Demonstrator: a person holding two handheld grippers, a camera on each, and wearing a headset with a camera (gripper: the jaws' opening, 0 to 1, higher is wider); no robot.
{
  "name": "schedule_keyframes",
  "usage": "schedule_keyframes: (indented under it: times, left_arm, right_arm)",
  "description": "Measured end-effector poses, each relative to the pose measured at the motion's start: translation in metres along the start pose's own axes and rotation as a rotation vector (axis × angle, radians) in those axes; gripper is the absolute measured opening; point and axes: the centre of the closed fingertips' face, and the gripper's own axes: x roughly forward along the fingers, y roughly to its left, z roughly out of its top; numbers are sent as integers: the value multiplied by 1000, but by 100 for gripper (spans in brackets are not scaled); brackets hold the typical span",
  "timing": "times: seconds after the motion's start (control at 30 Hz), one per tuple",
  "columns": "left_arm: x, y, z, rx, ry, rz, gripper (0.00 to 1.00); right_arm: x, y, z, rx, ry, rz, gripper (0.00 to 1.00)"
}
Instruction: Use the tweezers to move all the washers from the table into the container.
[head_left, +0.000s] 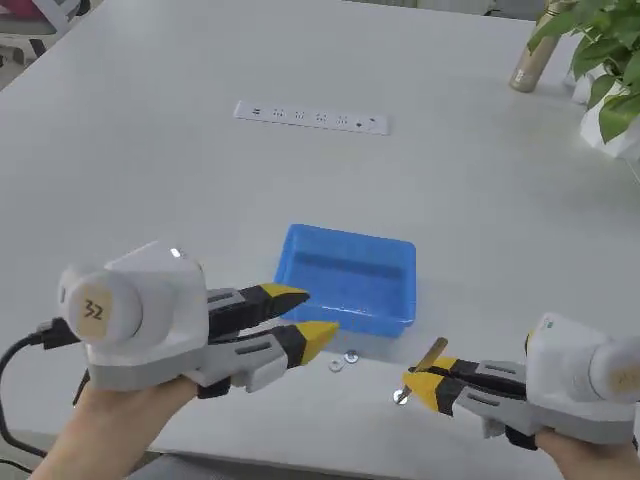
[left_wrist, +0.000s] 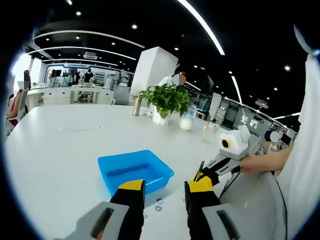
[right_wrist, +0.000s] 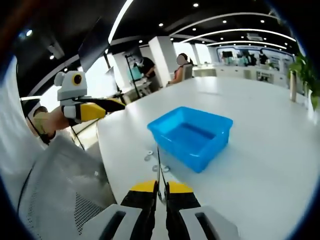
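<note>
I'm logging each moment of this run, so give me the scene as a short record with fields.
blue container: on the table, no washers seen inside
washers: three, loose on the table beside the blue container
tweezers: clamped in the right gripper, tip near the washers
left gripper: open, holding nothing
power strip: on the table beyond the blue container

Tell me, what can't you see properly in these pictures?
Tweezers tips, right gripper view: too thin to tell whether they touch a washer.
Container floor, left gripper view: near part hidden by its own wall.
Table beneath the left gripper, head view: covered, so more washers could hide there.
</note>
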Motion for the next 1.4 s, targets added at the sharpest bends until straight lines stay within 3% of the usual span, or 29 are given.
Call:
schedule_keyframes:
  times: [0.2,0.27,0.37,0.4,0.5,0.6,0.67,0.87,1.0,1.1,1.2,1.3,1.4]
  left_arm:
    - [-16,2,-6,-3,-45,85,39]
    - [-17,2,-2,23,-69,123,43]
    - [-15,4,4,119,-96,154,41]
    - [-14,5,6,137,-102,162,45]
    - [-14,9,4,133,-104,184,58]
    - [-18,18,4,150,-111,229,59]
    - [-18,19,7,135,-130,227,61]
    - [-16,21,1,147,-97,239,63]
    - [-14,17,0,130,-93,211,63]
    - [-17,19,4,111,-121,215,64]
    - [-19,23,4,85,-127,229,63]
    - [-22,25,6,84,-142,241,63]
    - [-22,27,4,78,-138,250,62]
  right_arm:
    - [-6,-5,12,59,-64,-11,2]
    - [-7,-4,18,72,-81,-20,3]
    - [-10,-5,26,82,-106,-26,3]
    - [-12,-6,31,87,-116,-31,3]
    - [-15,-6,43,85,-138,-44,3]
    - [-18,-5,61,94,-178,-49,3]
    - [-17,-6,73,102,-210,-52,3]
    - [-9,-13,94,87,-229,-82,3]
    - [-5,-25,108,85,-254,-133,3]
    - [4,-34,114,68,-243,-155,3]
    - [16,-42,110,9,-169,-179,3]
    - [28,-46,109,9,-151,-170,3]
    - [38,-56,99,-8,-94,-190,3]
